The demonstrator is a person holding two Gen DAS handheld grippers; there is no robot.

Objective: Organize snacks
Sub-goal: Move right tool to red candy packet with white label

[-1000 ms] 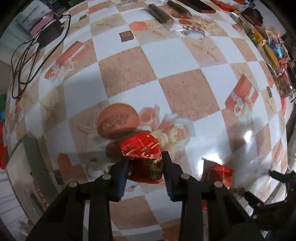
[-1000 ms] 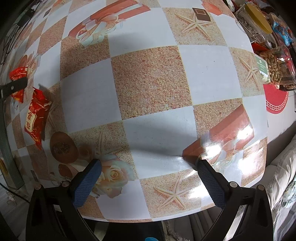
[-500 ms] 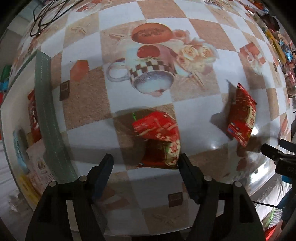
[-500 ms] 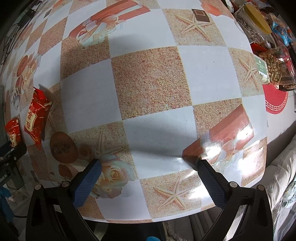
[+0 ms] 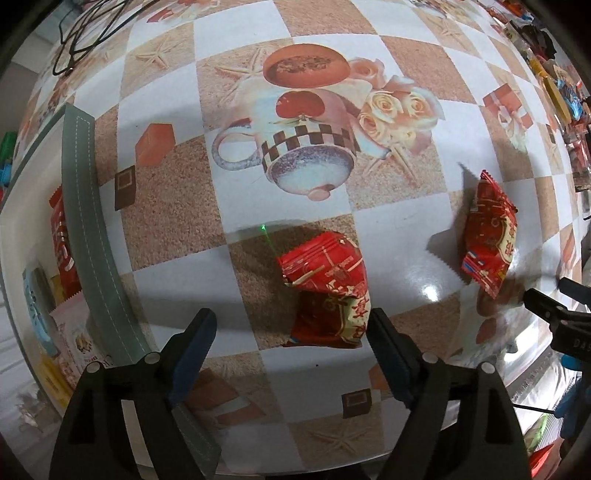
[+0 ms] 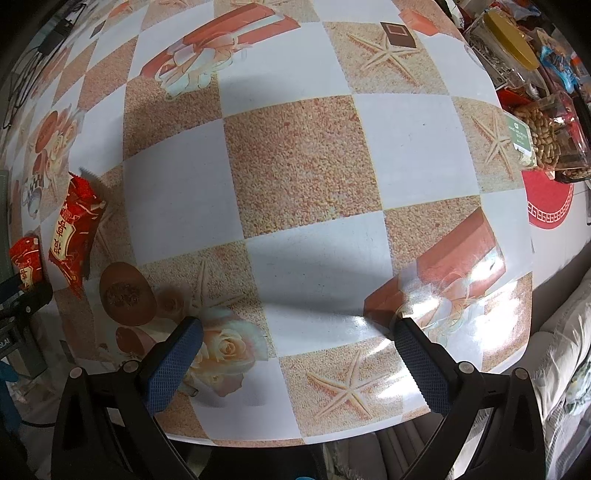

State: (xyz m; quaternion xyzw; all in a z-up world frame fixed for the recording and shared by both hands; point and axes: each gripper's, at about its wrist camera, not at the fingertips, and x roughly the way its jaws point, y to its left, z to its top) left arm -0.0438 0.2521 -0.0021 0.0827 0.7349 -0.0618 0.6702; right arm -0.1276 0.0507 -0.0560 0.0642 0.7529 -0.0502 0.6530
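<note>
A crumpled red snack packet (image 5: 325,291) lies on the patterned tablecloth between the fingers of my left gripper (image 5: 291,334). The jaws are opening and the pads do not press on it; its right edge sits close to the right finger (image 5: 388,350). A second red packet (image 5: 487,236) rests flat to the right and shows in the right wrist view too (image 6: 74,236), with the crumpled packet (image 6: 24,262) beside it at the left edge. My right gripper (image 6: 297,339) hangs open over bare tablecloth, holding nothing.
A bin with a grey-green rim (image 5: 85,221) stands off the table's left edge with several snack packs inside. Black cables (image 5: 85,33) lie at the far left. Clear boxes of peanuts (image 6: 543,136) and a red mat (image 6: 546,203) line the right side. The table edge (image 6: 332,439) is near.
My left gripper carried the crumpled red packet toward the bin side of the table, then spread its jaws, leaving the packet on the cloth. The right gripper stayed still.
</note>
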